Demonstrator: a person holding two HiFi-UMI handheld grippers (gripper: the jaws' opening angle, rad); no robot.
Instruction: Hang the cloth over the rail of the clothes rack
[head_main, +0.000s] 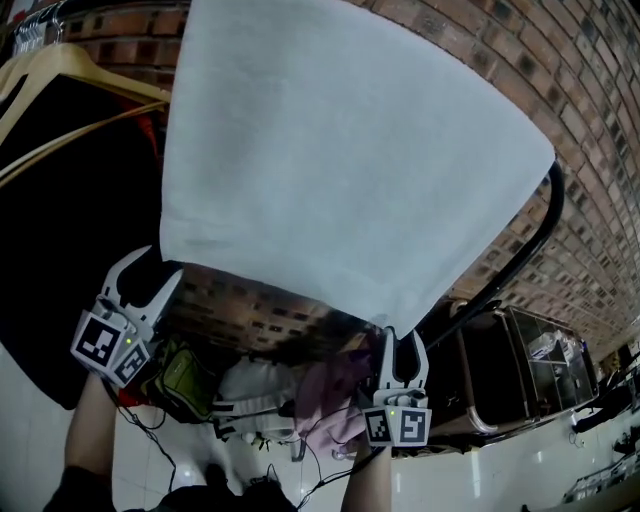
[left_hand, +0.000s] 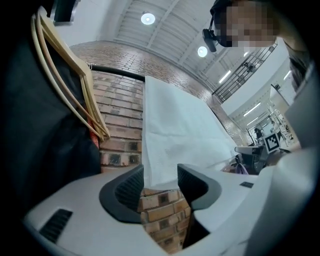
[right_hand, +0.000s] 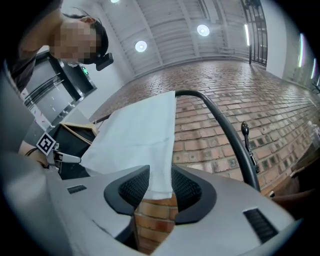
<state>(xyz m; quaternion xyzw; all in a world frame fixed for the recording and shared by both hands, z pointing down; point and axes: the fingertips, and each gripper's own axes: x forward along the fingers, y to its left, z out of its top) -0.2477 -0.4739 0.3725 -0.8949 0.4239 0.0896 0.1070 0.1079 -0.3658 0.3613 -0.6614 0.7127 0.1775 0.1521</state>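
Observation:
A white cloth (head_main: 340, 150) hangs draped over the black rail (head_main: 535, 240) of the clothes rack, in front of a brick wall. My left gripper (head_main: 150, 272) is at the cloth's lower left corner and my right gripper (head_main: 400, 340) at its lower right corner. In the left gripper view the jaws (left_hand: 160, 187) stand apart, with the cloth's (left_hand: 175, 135) bottom edge hanging loose between the pads. In the right gripper view the jaws (right_hand: 161, 187) are also apart. The cloth's (right_hand: 145, 135) corner hangs between them unpinched, and the rail (right_hand: 225, 130) curves down to the right.
Wooden hangers (head_main: 60, 70) with a black garment hang on the rack just left of the cloth. Bags and clothes (head_main: 300, 400) lie on the floor under the rail. A metal-framed cart (head_main: 530, 370) stands at the right. Cables trail on the white floor.

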